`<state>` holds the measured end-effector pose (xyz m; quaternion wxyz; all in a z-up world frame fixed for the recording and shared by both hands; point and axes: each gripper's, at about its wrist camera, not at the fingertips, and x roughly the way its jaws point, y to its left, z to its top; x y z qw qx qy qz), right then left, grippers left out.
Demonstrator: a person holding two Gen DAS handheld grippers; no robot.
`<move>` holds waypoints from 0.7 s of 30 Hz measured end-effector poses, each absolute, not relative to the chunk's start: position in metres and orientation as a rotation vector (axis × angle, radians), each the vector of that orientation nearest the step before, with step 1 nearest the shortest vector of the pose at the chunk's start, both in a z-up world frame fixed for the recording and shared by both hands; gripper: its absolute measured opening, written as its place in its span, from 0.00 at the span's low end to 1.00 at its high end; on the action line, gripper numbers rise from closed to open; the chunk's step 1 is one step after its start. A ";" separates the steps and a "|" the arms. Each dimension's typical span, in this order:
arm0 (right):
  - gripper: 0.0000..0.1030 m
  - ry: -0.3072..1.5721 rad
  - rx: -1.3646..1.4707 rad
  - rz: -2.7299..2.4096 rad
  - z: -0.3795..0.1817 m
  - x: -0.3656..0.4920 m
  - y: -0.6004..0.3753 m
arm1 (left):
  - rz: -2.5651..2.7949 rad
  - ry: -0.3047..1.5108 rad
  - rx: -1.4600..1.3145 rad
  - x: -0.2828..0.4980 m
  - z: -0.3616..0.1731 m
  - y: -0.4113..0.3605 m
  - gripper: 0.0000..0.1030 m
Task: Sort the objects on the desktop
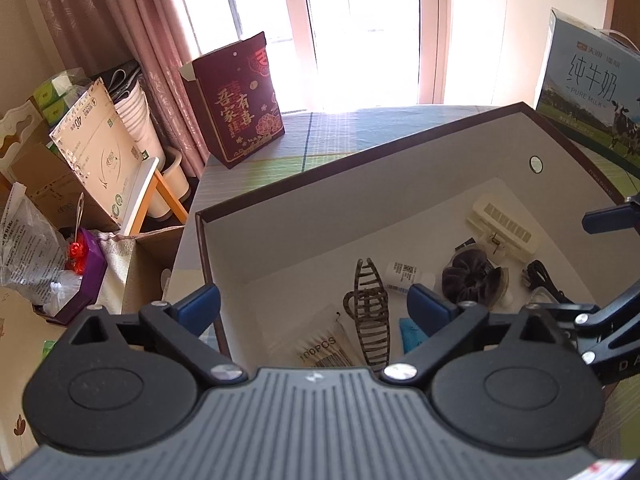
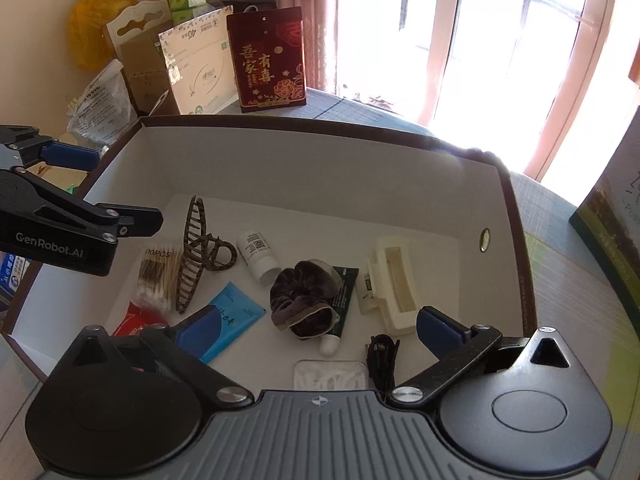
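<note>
A table with a checked cloth is carrying a big open box with white inner walls and a dark rim. A milk carton is standing just beside the box's far right corner, and a red gift box is standing upright on the table beyond the box, near the curtain.

The left gripper is hovering over the box's left side, its blue fingers standing wide apart with nothing between the pads; one finger is hanging outside the box wall, the other over the floor inside. The right gripper is hovering over the near right part of the box, fingers equally wide and gripping nothing.

All the sorted things are lying on the box floor. A cream clip is lying at the right, near the wall. A dark scrunchie is sitting in the middle, resting over a dark tube. A brown hair claw is lying to the left, touching a swab pack. A blue packet is lying in front of the claw, a red packet beside it. A white bottle is lying on its side between claw and scrunchie. A black cable and a clear floss case are lying nearest the right gripper.
</note>
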<state>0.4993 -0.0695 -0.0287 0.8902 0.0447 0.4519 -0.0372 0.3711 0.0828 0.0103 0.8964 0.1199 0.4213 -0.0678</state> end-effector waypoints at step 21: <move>0.98 0.784 0.125 -0.189 0.003 0.390 -0.049 | -0.047 0.756 0.111 0.248 0.058 0.071 0.97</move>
